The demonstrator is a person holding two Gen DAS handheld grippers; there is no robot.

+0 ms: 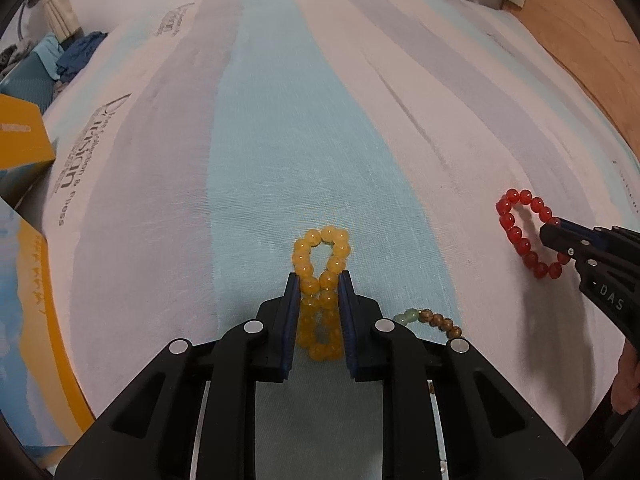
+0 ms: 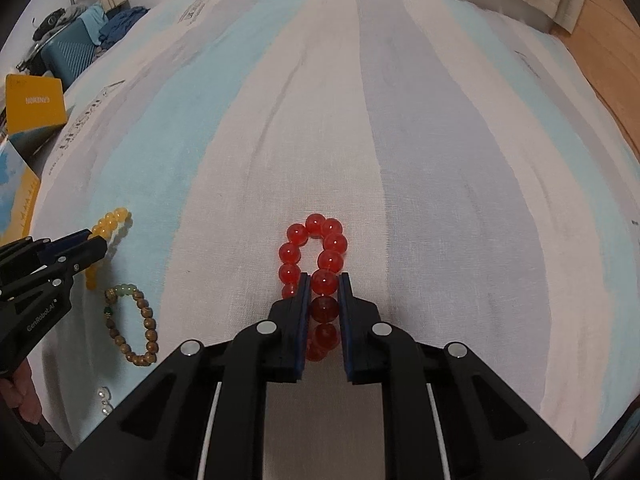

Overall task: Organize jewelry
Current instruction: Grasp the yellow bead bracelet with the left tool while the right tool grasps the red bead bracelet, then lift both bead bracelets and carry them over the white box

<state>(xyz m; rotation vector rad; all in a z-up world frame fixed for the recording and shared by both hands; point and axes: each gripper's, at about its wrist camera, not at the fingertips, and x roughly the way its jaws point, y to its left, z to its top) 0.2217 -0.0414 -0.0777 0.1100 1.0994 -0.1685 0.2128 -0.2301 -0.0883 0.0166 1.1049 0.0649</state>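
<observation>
Your left gripper is closed down on the yellow bracelet: both strands of the loop are squeezed between the blue pads, so the beads bulge into a small ring past the fingertips and a second one back between the fingers. Just right of that gripper, partly hidden under its right finger, lies the wooden bracelet with a few green beads, flat on the striped sheet. Nearer you than that, a few pearl beads show at the sheet's edge.

Your right gripper is nearly shut on the red bracelet, but it pinches only the right-hand strand; the left strand runs outside the left finger, touching it. The rest of the red loop lies on the white stripe ahead of the tips.

The two held bracelets sit well apart. Far off to the left stand yellow boxes, and beyond them a teal suitcase.
</observation>
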